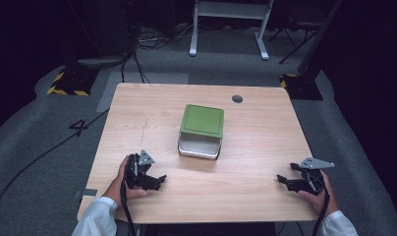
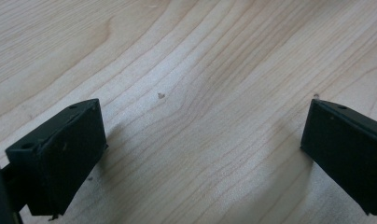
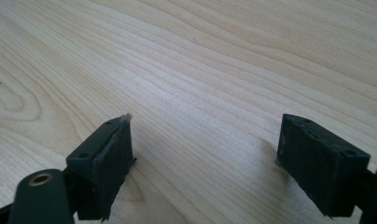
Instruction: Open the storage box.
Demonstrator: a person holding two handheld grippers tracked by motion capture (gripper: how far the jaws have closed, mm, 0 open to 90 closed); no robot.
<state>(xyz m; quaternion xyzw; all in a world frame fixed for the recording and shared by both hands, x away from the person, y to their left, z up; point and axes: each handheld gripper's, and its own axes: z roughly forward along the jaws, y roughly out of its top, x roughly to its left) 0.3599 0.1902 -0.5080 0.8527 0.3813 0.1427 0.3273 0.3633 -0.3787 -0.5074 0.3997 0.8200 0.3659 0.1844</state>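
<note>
We hold two grippers, one in each hand, both low near our edge of the table. Our left gripper [image 1: 155,181] has its jaws spread wide with nothing but bare wood between them, and our right gripper [image 1: 284,180] is likewise wide apart and holds nothing. Between them and farther out, near the middle of the table, sits one white container [image 1: 199,146] with one green lid [image 1: 202,120] resting on it, pushed back so that the near part of the white inside is uncovered; it lies well apart from both grippers. The high view gives us that box, our two hands and white sleeves, and the cables that trail from the grippers. The left gripper view gives us close wood grain with a tiny speck [image 2: 161,95] between the jaws, while the right gripper view gives us grain with an oval knot [image 3: 7,100] at its left. The table [image 1: 265,132] is pale wood with one round dark grommet [image 1: 237,99] near its far edge. Around it we see grey carpet, black cables, a white frame stand [image 1: 229,19] and yellow-black hazard markings [image 1: 66,83] in a dark room.
</note>
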